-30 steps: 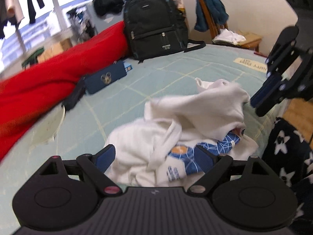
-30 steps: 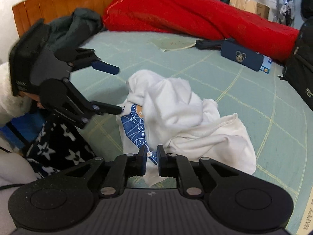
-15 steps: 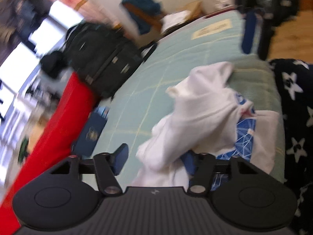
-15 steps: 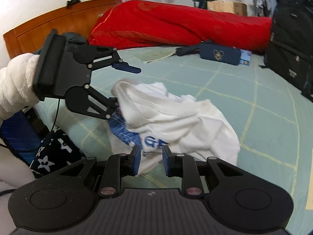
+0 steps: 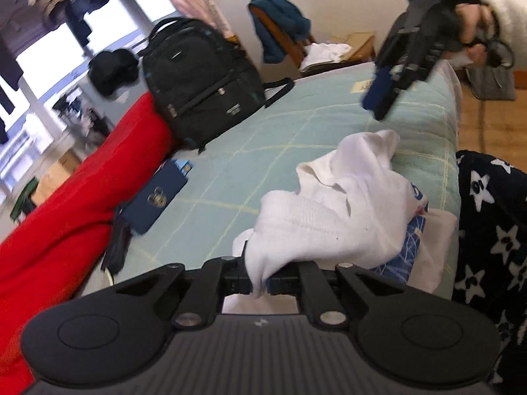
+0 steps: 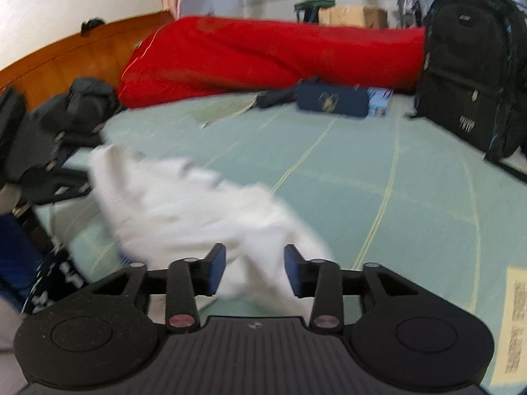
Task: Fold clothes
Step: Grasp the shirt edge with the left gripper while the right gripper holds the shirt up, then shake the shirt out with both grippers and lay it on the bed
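Left wrist view: my left gripper is pressed together on a fold of the white shirt, pinching cloth right at its near edge. The shirt lies crumpled on the green bedsheet, near the bed's edge, on the side away from the red blanket and well apart from the black backpack; a blue printed patch shows on its underside. The right gripper hangs above the shirt's far end, carried by a hand in a white sleeve, touching nothing there. Right wrist view, blurred: my right gripper has its jaws spread and opening, with white cloth passing between the pads, which do not seem to press on it. The shirt sits on the sheet between this gripper and the left one at the frame's left edge; the backpack and blanket stand far beyond it. Judgement: I am at the opening step, getting hold of the shirt to shake it flat; no fold is made yet. Next I need the right gripper to find a second edge or corner, close on it, then lift and spread both apart toward the blanket side.
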{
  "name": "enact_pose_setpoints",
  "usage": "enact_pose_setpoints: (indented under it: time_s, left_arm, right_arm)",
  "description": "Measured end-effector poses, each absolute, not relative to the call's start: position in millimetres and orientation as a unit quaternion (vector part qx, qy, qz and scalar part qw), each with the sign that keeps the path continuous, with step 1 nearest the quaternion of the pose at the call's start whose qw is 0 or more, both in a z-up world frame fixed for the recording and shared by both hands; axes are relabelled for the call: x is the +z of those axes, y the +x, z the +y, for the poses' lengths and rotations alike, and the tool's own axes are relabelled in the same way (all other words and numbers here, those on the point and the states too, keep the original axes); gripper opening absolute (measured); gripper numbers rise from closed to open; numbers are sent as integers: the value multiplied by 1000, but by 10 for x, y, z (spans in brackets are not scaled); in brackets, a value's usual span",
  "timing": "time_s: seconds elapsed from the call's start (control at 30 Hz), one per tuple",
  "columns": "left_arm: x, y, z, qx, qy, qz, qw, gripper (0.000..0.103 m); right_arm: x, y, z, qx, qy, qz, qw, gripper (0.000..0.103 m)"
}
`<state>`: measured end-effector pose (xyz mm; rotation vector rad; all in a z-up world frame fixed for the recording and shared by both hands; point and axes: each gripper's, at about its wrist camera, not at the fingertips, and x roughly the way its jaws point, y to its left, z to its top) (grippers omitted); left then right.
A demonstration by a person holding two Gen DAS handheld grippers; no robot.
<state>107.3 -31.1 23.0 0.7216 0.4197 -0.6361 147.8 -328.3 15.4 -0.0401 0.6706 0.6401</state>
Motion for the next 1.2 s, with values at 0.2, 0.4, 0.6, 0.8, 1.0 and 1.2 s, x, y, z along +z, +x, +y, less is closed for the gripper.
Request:
enact_pose_setpoints:
  time_s: [0.2,0.4,0.6,0.8,1.0,1.2]
  left_arm:
    - [232,1070,-212,-296,326,206,874,5]
    - [229,1137,-164,-291,312,213,879,5]
    - [270,1381,-140,-277,292,228,887,5]
    - [436,1877,-227,-251,262,236,901,5]
    - [430,2472,-335,-222,252,260,906,5]
    - [197,3096,-367,-195,238,314,898,5]
  right_arm:
    - [-192,2152,-3282,320,1,360,876,47]
    - [-524,2344,-3131,365,-6,401,840,48]
    - [-390,2052,-3140,371,-51,383,844,13]
    - [-31,2100,-3280,320,-64,339,883,10]
    - [187,2448,-3391,278,-51,320,904,10]
    - [118,2904,-3391,253,-42,337,906,10]
